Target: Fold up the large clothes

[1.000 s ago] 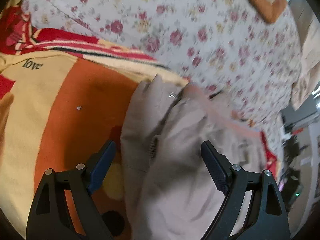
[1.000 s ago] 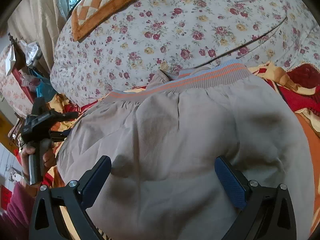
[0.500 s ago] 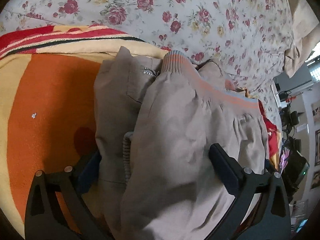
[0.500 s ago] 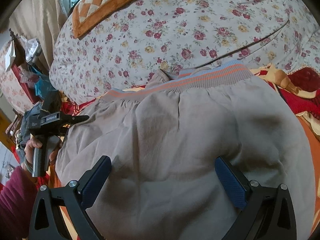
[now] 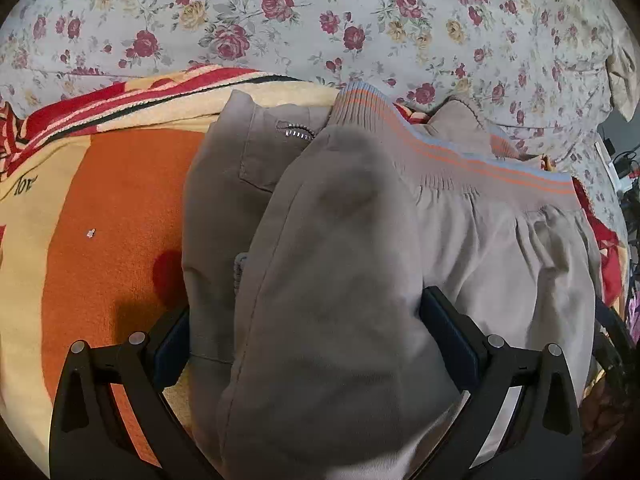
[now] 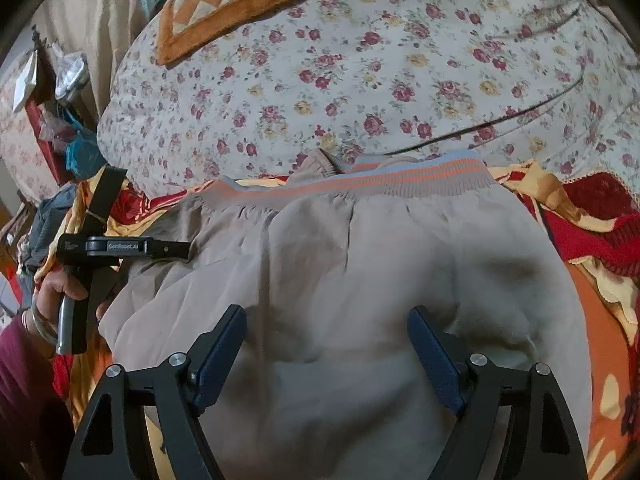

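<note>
A flowered sheet (image 5: pixel 400 20) covers the bed beyond both grippers, and nearer lies an orange, yellow and red blanket (image 5: pixel 108 216), which shows to the left of the left gripper (image 5: pixel 308 344) and to the right of the right gripper (image 6: pixel 326 354). On the blanket lies the jacket (image 5: pixel 340 280), a large taupe one, folded over on itself, its ribbed hem (image 6: pixel 360 186) with orange and blue stripes lying ahead of both grippers at the far edge, next to the sheet. The left gripper stands wide open, with a thick fold of the jacket bulging up between its fingers (image 5: pixel 448 336); whether the pads press the cloth I cannot tell. The right gripper hangs over the middle of the jacket with its fingers (image 6: pixel 436 360) apart and cloth lying between them, nothing pinched (the left gripper shows off to its left, held in a hand (image 6: pixel 64 292) at the jacket's edge). A checked orange cushion (image 6: pixel 236 4) sits far ahead of the right gripper, to its left. A zip (image 5: pixel 296 132) glints ahead of the left gripper, just left of the hem's end.
</note>
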Tool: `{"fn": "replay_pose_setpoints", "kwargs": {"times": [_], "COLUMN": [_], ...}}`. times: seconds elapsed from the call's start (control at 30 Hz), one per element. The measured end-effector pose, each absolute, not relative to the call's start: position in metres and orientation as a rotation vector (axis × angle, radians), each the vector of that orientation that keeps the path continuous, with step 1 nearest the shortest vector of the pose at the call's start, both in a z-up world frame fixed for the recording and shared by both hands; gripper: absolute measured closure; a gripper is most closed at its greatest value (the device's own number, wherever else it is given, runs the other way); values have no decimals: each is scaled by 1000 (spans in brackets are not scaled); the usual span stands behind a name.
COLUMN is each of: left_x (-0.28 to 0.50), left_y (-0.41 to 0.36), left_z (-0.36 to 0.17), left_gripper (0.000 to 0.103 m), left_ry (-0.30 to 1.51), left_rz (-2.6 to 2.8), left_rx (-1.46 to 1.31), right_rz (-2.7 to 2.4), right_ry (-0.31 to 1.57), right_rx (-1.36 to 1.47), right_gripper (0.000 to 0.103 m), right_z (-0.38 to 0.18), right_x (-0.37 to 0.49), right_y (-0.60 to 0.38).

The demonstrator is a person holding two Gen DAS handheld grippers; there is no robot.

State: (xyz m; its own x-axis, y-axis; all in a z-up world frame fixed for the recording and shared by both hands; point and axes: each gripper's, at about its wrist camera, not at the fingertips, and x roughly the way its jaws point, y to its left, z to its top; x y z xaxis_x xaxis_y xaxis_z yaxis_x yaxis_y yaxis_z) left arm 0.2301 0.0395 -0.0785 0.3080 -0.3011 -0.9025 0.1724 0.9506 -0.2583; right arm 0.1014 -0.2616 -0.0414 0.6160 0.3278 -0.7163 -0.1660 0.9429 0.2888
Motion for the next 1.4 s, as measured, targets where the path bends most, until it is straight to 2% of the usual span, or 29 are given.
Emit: {"fn": "replay_pose_setpoints", "kwargs": {"times": [0.57,0.67,0.73,0.77,0.83,1.03,1.23,1.4], "left_x": [231,226,224,223,220,201,181,168], "left_y": [38,40,42,44,48,38,11,-47], "left_z": [-78,-73,-67,-64,-55,-18,24,67], "left_gripper": [1,21,42,48,73,80,82,82], "left_ry": [1218,1200,1194,1195,1187,1118,1082,1062], "left_rz": [-313,-333,-346,-355,-362,-356,-388,-428], "left_rx": [-117,-133,-166,-188,-236,-217,-206,-155], "right_rz": [284,269,230,212,199,187,132,74], "right_ry": [858,834,826,827,832,829,832,836], "right_rx": [270,276,282,293,327,397,394,458], "right_gripper": [21,21,21,21,21,21,21,21], "right_z": [-42,-36,-32,-33,-34,-32,-34,-37], "right_x": [102,102,102,102,102,98,91,88], "right_y": [-269,-277,-285,-291,-301,-322,-339,-368]}}
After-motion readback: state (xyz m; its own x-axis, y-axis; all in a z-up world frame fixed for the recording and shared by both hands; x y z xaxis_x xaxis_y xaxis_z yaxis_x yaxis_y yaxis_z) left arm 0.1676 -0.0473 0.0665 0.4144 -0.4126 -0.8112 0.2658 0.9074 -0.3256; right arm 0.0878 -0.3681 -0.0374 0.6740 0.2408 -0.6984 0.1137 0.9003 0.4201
